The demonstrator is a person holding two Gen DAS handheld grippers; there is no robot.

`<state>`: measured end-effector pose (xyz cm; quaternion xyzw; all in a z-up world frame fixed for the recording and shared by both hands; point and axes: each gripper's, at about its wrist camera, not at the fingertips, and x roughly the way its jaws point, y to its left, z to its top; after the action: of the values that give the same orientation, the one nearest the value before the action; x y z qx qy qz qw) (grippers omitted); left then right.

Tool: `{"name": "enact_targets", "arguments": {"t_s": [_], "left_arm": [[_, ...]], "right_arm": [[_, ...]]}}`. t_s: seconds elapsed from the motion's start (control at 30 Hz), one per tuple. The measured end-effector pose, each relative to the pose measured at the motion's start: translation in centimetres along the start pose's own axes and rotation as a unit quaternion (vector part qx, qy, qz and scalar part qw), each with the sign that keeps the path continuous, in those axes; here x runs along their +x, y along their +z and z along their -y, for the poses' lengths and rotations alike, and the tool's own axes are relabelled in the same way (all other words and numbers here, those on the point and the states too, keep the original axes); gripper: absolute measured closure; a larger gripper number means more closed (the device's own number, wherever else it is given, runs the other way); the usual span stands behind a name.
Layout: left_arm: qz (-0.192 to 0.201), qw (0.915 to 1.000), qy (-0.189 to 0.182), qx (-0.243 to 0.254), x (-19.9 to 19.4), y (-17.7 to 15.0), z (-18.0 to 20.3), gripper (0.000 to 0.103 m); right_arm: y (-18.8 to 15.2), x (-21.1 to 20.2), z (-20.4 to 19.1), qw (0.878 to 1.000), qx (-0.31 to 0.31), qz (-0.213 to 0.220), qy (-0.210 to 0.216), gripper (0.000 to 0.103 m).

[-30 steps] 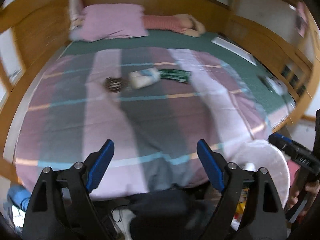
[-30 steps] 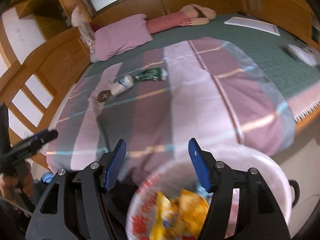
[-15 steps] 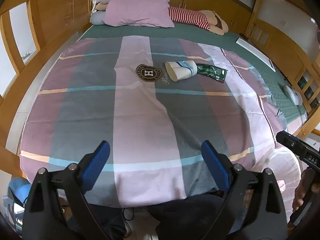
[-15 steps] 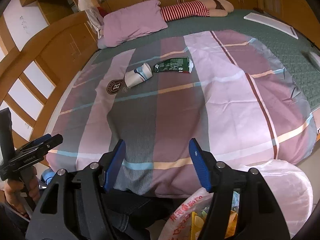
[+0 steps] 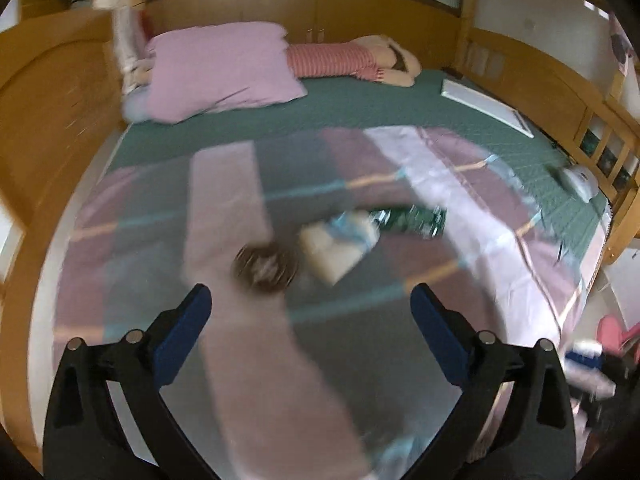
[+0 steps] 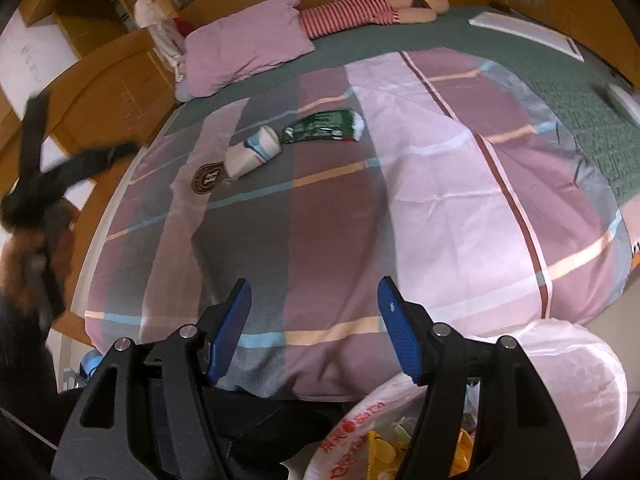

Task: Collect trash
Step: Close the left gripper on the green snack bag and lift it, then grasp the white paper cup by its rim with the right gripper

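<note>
A wood-panelled bedroom holds a wide bed whose pink, grey and plum striped quilt [image 6: 400,184] carries the litter. Compared with a second ago, the left gripper [image 5: 308,316] has swept out over the quilt and its jaws have just been opening wide, with nothing between them; the pickup looks imminent. Just ahead of it lie a round dark brown lid [image 5: 266,266], a toppled white paper cup with blue bands [image 5: 340,246] and a crumpled green foil wrapper [image 5: 408,220], close together. The right gripper [image 6: 314,322] hangs part open and empty above the white plastic trash bag [image 6: 568,364]. A lilac pillow [image 6: 248,52] and striped doll [image 6: 348,12] lie well beyond; nothing blocks the reach.
</note>
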<state>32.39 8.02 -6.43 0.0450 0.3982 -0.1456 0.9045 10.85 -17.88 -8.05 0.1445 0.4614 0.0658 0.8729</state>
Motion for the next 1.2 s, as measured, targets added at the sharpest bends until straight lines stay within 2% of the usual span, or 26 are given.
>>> {"name": "enact_targets", "arguments": {"t_s": [0.03, 0.1, 0.17, 0.23, 0.3, 0.37, 0.47, 0.53, 0.57, 0.6, 0.63, 0.67, 0.77, 0.87, 0.93, 0.97, 1.0, 1.07, 1.13, 1.2], "left_arm": [[-0.001, 0.9999, -0.004, 0.014, 1.1, 0.9, 1.0, 0.004], [-0.010, 0.9964, -0.014, 0.083, 4.6, 3.0, 4.8, 0.004], [-0.015, 0.9856, 0.009, 0.168, 7.8, 4.3, 8.3, 0.004], [-0.026, 0.9624, 0.043, 0.267, 12.0, 5.0, 11.9, 0.004], [-0.060, 0.9441, 0.033, 0.322, 16.2, 5.6, 14.4, 0.004], [-0.077, 0.9377, 0.018, 0.338, 19.1, 6.3, 15.8, 0.004], [-0.103, 0.9333, 0.008, 0.344, 22.2, 6.3, 17.0, 0.004], [-0.130, 0.9356, 0.025, 0.327, 24.4, 6.1, 17.0, 0.007], [-0.144, 0.9374, 0.025, 0.316, 25.2, 6.0, 16.8, 0.027], [-0.162, 0.9409, 0.007, 0.297, 25.7, 5.7, 16.5, 0.049], [-0.170, 0.9468, -0.012, 0.273, 25.7, 5.6, 16.0, 0.049], [-0.159, 0.9529, -0.018, 0.257, 25.2, 5.5, 15.7, 0.058], [-0.150, 0.9588, -0.049, 0.236, 23.2, 5.4, 14.9, 0.070], [-0.097, 0.9717, -0.081, 0.200, 18.0, 6.1, 13.0, 0.072], [-0.073, 0.9796, -0.087, 0.166, 15.9, 6.9, 10.9, 0.072], [-0.064, 0.9838, -0.081, 0.146, 15.2, 7.4, 9.6, 0.072], [-0.060, 0.9890, -0.057, 0.123, 14.9, 8.0, 7.7, 0.072], [-0.075, 0.9929, 0.009, 0.092, 15.9, 8.6, 4.4, 0.072], [-0.119, 0.9891, 0.072, 0.048, 18.5, 8.2, 0.7, 0.072], [-0.158, 0.9828, 0.093, 0.020, 20.6, 6.9, -1.5, 0.072]], "right_arm": [[0.0, 0.2, 0.5, 1.000, 0.007, -0.005, -0.002, 0.038], [0.0, 0.5, 1.1, 1.000, 0.019, -0.012, -0.004, 0.038], [-0.1, 0.8, 1.6, 0.999, 0.026, -0.017, -0.009, 0.038], [-0.1, 1.1, 2.0, 0.999, 0.029, -0.018, -0.018, 0.038], [0.0, 1.2, 2.4, 0.999, 0.032, -0.018, -0.026, 0.038], [0.0, 1.5, 2.9, 0.998, 0.044, -0.020, -0.028, 0.038], [0.0, 2.1, 3.2, 0.998, 0.049, -0.029, -0.025, 0.038], [0.0, 2.4, 3.3, 0.998, 0.047, -0.031, -0.027, 0.038], [0.0, 2.6, 3.4, 0.998, 0.047, -0.033, -0.027, 0.038], [0.1, 2.7, 3.5, 0.998, 0.048, -0.033, -0.027, 0.038], [0.2, 2.8, 3.6, 0.998, 0.050, -0.031, -0.027, 0.038], [0.3, 2.8, 3.6, 0.998, 0.051, -0.029, -0.027, 0.038], [0.6, 2.8, 3.3, 0.998, 0.046, -0.019, -0.025, 0.038], [0.8, 2.9, 2.6, 0.999, 0.042, -0.014, -0.011, 0.038], [0.9, 3.0, 2.1, 0.999, 0.040, -0.015, 0.000, 0.038], [0.9, 3.1, 1.8, 0.999, 0.038, -0.015, 0.004, 0.038], [0.9, 3.1, 1.5, 0.999, 0.036, -0.016, 0.006, 0.038], [0.9, 3.2, 1.0, 0.999, 0.035, -0.019, 0.013, 0.038], [0.8, 3.1, 0.4, 0.999, 0.033, -0.020, 0.020, 0.038], [0.9, 2.9, 0.0, 0.999, 0.027, -0.018, 0.018, 0.038]]}}
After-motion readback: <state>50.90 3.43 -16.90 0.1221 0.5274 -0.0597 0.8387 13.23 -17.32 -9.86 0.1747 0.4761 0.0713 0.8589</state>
